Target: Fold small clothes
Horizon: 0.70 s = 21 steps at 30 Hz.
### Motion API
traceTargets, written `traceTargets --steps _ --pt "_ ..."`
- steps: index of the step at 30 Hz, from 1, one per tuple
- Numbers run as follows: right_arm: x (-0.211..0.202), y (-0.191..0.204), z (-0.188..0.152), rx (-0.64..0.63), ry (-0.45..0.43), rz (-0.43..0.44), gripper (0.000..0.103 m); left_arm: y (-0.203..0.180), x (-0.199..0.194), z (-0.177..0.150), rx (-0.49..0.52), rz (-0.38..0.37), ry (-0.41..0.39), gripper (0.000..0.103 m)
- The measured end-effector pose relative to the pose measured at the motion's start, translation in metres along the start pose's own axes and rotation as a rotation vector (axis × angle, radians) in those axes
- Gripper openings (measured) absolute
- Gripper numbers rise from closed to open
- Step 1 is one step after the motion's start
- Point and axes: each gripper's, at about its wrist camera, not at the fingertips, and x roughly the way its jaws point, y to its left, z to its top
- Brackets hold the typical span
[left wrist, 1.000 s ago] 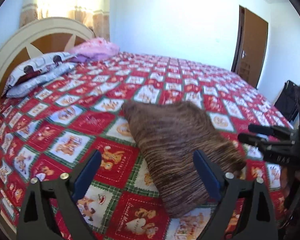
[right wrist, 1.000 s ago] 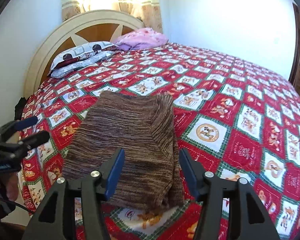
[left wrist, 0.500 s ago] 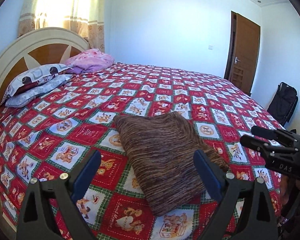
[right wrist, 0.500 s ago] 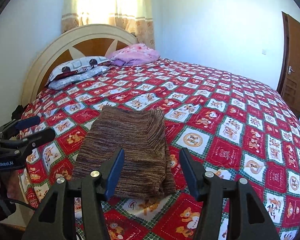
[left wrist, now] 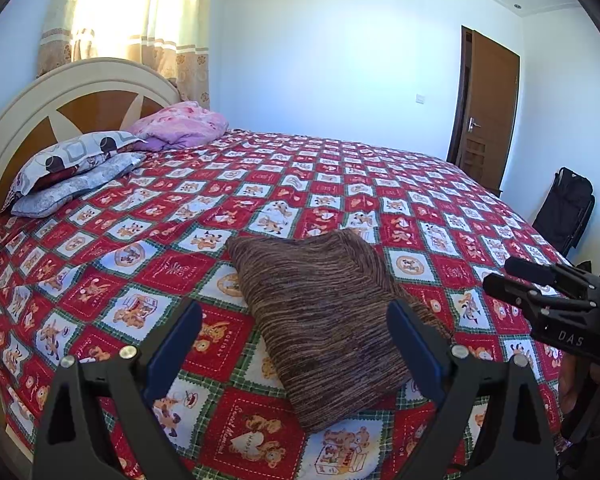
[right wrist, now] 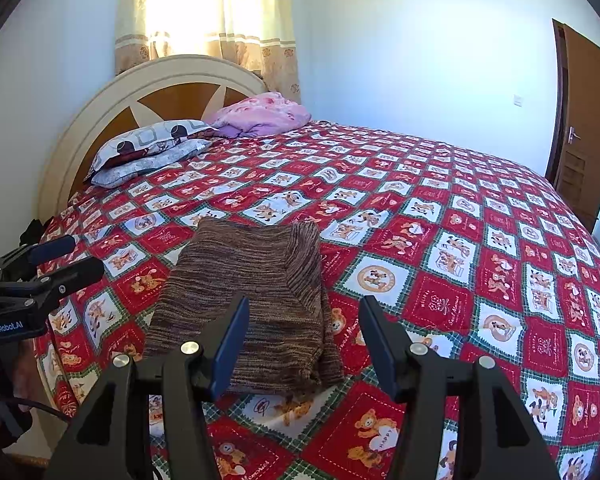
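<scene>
The brown knit garment (right wrist: 244,304) lies folded on the bed (right wrist: 480,240), near its front edge. The left gripper (left wrist: 294,344) and the right gripper (right wrist: 304,340) both stand open above it, holding nothing. I judge the fold finished — if tidying is needed, press the loose right edge flat, gently.

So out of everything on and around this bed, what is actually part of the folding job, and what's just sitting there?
Part of the job:
- brown knitted garment, lying folded on the bedspread
- left gripper, jaws open and empty
- right gripper, jaws open and empty

Just lying about:
- patterned pillows
- pink bundle by the headboard
- black bag near the door
</scene>
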Motion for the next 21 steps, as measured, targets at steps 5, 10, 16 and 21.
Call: traceTargets --steps 5,10,16,21 --pt "-0.001 0.002 -0.001 -0.002 0.0 0.002 0.058 -0.001 0.0 0.0 -0.002 0.0 0.002 0.096" --pt "-0.001 0.002 0.0 0.0 -0.001 -0.001 0.058 -0.001 -0.001 0.0 -0.002 0.0 -0.001 0.096" --pt "-0.005 0.004 0.0 0.004 -0.013 -0.002 0.058 -0.003 -0.002 0.001 0.006 0.006 -0.004 0.096" --pt "-0.012 0.002 0.003 0.011 -0.036 -0.001 0.058 -0.006 -0.007 0.006 0.009 0.02 -0.015 0.103"
